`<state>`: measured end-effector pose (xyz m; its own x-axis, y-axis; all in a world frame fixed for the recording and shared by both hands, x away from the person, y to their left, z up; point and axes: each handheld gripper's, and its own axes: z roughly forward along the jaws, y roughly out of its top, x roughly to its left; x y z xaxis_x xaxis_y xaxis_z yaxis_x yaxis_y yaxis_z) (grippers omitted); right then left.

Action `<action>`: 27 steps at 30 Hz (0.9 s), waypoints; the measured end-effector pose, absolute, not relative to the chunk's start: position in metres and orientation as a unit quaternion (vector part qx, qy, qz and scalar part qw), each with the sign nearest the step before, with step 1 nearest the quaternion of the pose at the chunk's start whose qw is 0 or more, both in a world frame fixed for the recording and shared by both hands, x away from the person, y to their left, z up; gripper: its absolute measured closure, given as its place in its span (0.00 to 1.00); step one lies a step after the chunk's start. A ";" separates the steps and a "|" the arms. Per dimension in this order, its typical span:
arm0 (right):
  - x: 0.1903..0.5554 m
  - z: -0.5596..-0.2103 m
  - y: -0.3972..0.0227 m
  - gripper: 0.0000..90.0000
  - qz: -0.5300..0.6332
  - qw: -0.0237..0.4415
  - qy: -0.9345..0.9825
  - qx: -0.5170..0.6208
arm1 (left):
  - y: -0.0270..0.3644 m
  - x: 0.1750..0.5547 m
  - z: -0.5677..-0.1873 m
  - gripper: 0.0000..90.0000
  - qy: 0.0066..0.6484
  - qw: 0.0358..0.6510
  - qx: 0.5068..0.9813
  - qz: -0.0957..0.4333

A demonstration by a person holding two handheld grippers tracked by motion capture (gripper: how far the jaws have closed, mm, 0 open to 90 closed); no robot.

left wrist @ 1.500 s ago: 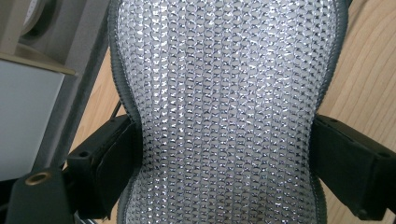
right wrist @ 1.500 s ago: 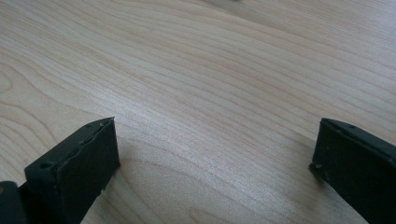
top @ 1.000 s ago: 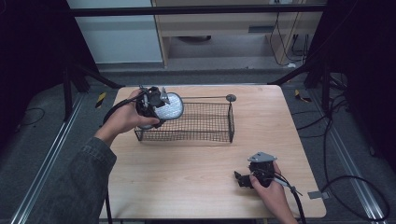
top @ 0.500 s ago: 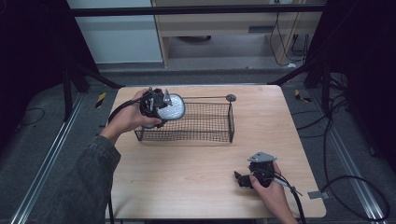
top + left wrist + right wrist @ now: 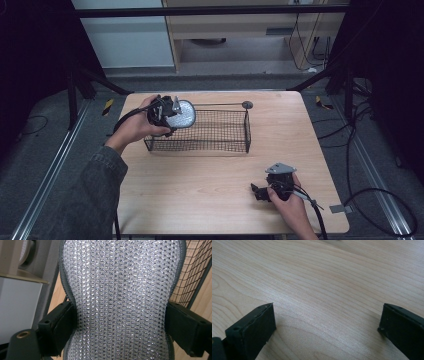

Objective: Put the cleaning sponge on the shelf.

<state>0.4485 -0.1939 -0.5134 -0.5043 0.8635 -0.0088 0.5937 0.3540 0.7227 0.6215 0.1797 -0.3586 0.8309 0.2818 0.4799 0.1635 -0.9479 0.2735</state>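
Observation:
A silvery mesh pad [image 5: 182,114] with a dark grey rim is clamped at its narrow waist by my left gripper [image 5: 169,113], held above the left end of a black wire basket [image 5: 220,132]. In the left gripper view the pad [image 5: 120,290] rises between the two jaws of the left gripper [image 5: 120,320], and the basket's wire wall [image 5: 195,272] stands behind it at the right. My right gripper [image 5: 259,192] rests on the wooden table [image 5: 200,190] near the front right, open. The right gripper [image 5: 327,320] has bare wood between its jaws.
A thin rod with a round knob [image 5: 247,104] runs along the basket's back rim. Dark frame posts stand off both far corners of the table, and cables lie on the floor to the right. A cabinet [image 5: 17,305] stands behind the left gripper.
My left gripper with the pad has shifted slightly to the right, toward the basket's left end. The right gripper has stayed where it was.

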 end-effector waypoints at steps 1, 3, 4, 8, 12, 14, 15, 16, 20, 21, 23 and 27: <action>0.448 -0.513 -0.194 0.01 0.339 0.199 0.798 0.456 | 0.180 0.622 -0.359 0.14 0.115 0.111 0.950 0.268; 0.448 -0.513 -0.194 0.01 0.339 0.199 0.798 0.456 | 0.179 0.623 -0.361 0.14 0.114 0.112 0.950 0.270; 0.448 -0.513 -0.194 0.01 0.339 0.199 0.798 0.456 | 0.178 0.623 -0.362 0.14 0.113 0.111 0.950 0.269; 0.448 -0.513 -0.194 0.01 0.339 0.199 0.798 0.456 | 0.178 0.625 -0.365 0.13 0.112 0.112 0.950 0.268; 0.448 -0.513 -0.194 0.01 0.339 0.200 0.798 0.457 | 0.178 0.627 -0.368 0.13 0.112 0.111 0.951 0.266; 0.448 -0.513 -0.194 0.01 0.339 0.199 0.798 0.457 | 0.178 0.627 -0.369 0.13 0.111 0.112 0.951 0.267; 0.448 -0.513 -0.194 0.01 0.339 0.199 0.798 0.457 | 0.178 0.628 -0.370 0.13 0.112 0.114 0.951 0.264; 0.448 -0.513 -0.194 0.01 0.339 0.199 0.798 0.457 | 0.178 0.628 -0.370 0.13 0.111 0.113 0.951 0.264; 0.448 -0.513 -0.194 0.01 0.339 0.200 0.798 0.457 | 0.176 0.630 -0.373 0.13 0.108 0.112 0.951 0.266; 0.448 -0.513 -0.194 0.01 0.339 0.200 0.797 0.457 | 0.176 0.630 -0.373 0.13 0.109 0.113 0.951 0.265; 0.448 -0.513 -0.193 0.01 0.339 0.199 0.798 0.458 | 0.175 0.631 -0.375 0.13 0.111 0.112 0.951 0.265; 0.448 -0.513 -0.194 0.01 0.339 0.200 0.798 0.457 | 0.174 0.630 -0.377 0.13 0.109 0.110 0.952 0.263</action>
